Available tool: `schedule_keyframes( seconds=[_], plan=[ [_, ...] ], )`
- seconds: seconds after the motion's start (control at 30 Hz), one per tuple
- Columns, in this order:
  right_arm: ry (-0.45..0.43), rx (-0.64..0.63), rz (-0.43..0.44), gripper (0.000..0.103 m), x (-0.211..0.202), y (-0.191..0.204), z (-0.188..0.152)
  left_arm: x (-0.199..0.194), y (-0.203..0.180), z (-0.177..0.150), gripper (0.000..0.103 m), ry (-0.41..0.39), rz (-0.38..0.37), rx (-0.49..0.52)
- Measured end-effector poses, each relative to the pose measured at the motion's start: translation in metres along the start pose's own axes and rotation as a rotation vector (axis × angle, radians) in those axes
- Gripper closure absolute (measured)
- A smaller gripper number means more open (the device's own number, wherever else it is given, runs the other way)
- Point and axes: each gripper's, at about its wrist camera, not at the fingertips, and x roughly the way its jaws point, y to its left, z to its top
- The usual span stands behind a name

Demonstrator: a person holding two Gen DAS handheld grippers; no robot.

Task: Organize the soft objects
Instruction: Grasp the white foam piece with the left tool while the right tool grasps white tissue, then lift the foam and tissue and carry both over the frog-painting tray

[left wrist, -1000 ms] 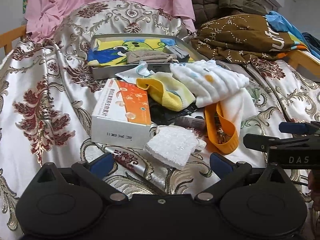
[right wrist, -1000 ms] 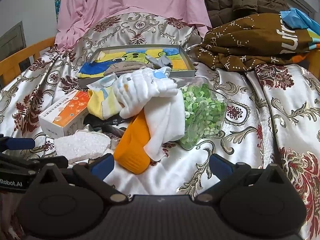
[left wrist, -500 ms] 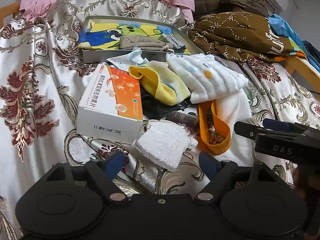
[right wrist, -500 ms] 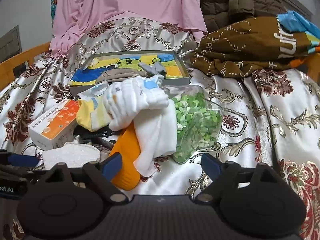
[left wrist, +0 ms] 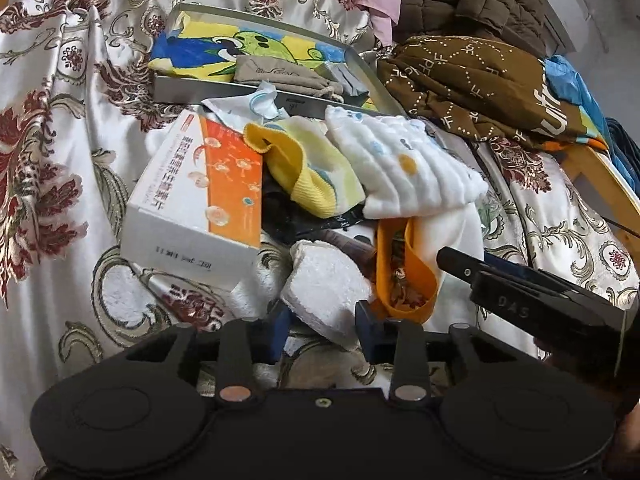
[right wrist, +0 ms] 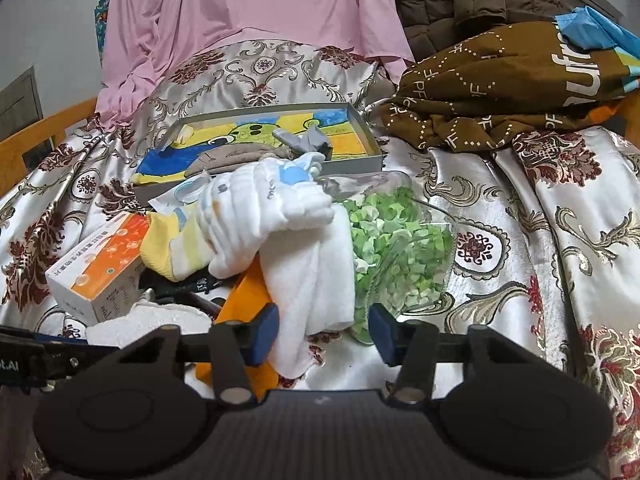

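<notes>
A heap of soft things lies on the patterned satin cover. My left gripper (left wrist: 323,332) sits low at the heap's near edge. Its jaws are closing, with a small white fluffy cloth (left wrist: 328,292) between them and the pads close at its sides without visibly squeezing it. My right gripper (right wrist: 324,332) is also closing, around the hanging end of a white towel (right wrist: 316,280). A gap still shows at the right pad. An orange strap (left wrist: 404,280) lies beside both. Behind it lie a white dotted cloth (left wrist: 400,168) and a yellow cloth (left wrist: 312,172).
An orange and white carton (left wrist: 200,196) lies left of the heap. A clear bag of green paper stars (right wrist: 400,248) sits to the right. Behind is a metal tray (left wrist: 256,94) holding a grey pouch. A brown printed fabric (right wrist: 500,80) and a pink sheet (right wrist: 240,20) are at the back.
Both grippers have moved in closer to the heap and their jaws have narrowed. The left fingers now flank the fluffy white cloth. The right fingers flank the towel's end.
</notes>
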Motion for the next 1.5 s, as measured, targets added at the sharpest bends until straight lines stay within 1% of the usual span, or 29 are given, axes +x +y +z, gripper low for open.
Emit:
schedule_keyframes(
  seconds=[0.03, 0.17, 0.23, 0.27, 0.33, 0.43, 0.53, 0.57, 0.6, 0.63, 0.7, 0.77, 0.9, 1.03, 1.27, 1.4, 1.5],
  plan=[
    [-0.001, 0.000, 0.001, 0.056, 0.001, 0.000, 0.000, 0.001, -0.001, 0.000, 0.067, -0.003, 0.003, 0.003],
    [0.006, 0.004, 0.013, 0.062, 0.005, 0.001, 0.000, 0.005, -0.001, 0.006, 0.068, 0.000, 0.000, -0.007],
    [0.006, 0.003, 0.015, 0.069, 0.007, 0.002, 0.001, 0.008, -0.002, 0.009, 0.072, 0.003, -0.013, -0.019],
    [0.005, 0.007, 0.021, 0.071, 0.007, 0.002, 0.001, 0.009, -0.004, 0.010, 0.073, 0.001, -0.015, -0.016],
    [-0.003, 0.007, 0.028, 0.077, 0.005, 0.004, 0.002, 0.009, -0.007, 0.012, 0.073, -0.002, -0.011, -0.003],
    [-0.016, 0.004, 0.031, 0.082, 0.002, 0.005, 0.002, 0.009, -0.010, 0.012, 0.074, -0.008, -0.008, 0.010],
    [-0.025, 0.011, 0.026, 0.084, 0.001, 0.004, 0.003, 0.010, -0.011, 0.011, 0.075, -0.010, -0.006, 0.016],
    [-0.023, 0.014, 0.023, 0.086, 0.002, 0.003, 0.003, 0.009, -0.012, 0.011, 0.076, -0.012, -0.006, 0.019],
    [-0.021, 0.018, 0.020, 0.092, 0.002, 0.003, 0.003, 0.009, -0.012, 0.011, 0.076, -0.013, -0.006, 0.022],
    [-0.019, 0.017, 0.015, 0.094, 0.003, 0.002, 0.003, 0.008, -0.012, 0.011, 0.077, -0.015, -0.005, 0.024],
    [-0.026, 0.012, 0.011, 0.097, 0.002, 0.002, 0.003, 0.006, -0.014, 0.010, 0.081, -0.023, -0.007, 0.030],
    [-0.040, 0.007, 0.012, 0.098, -0.001, 0.002, 0.002, 0.003, -0.016, 0.009, 0.082, -0.030, -0.008, 0.045],
    [-0.058, -0.035, -0.008, 0.100, -0.007, 0.007, 0.003, -0.007, -0.023, 0.007, 0.092, -0.050, -0.009, 0.101],
    [-0.085, -0.059, -0.016, 0.100, -0.019, 0.010, 0.006, -0.015, -0.028, 0.007, 0.093, -0.070, -0.004, 0.138],
    [-0.120, -0.078, -0.012, 0.100, -0.040, 0.013, 0.009, -0.029, -0.026, 0.012, 0.093, -0.104, -0.021, 0.128],
    [-0.149, -0.087, -0.016, 0.100, -0.050, 0.014, 0.011, -0.039, -0.028, 0.020, 0.093, -0.143, -0.039, 0.125],
    [-0.171, -0.076, -0.013, 0.100, -0.056, 0.015, 0.016, -0.044, -0.031, 0.031, 0.093, -0.181, -0.053, 0.142]
  ],
)
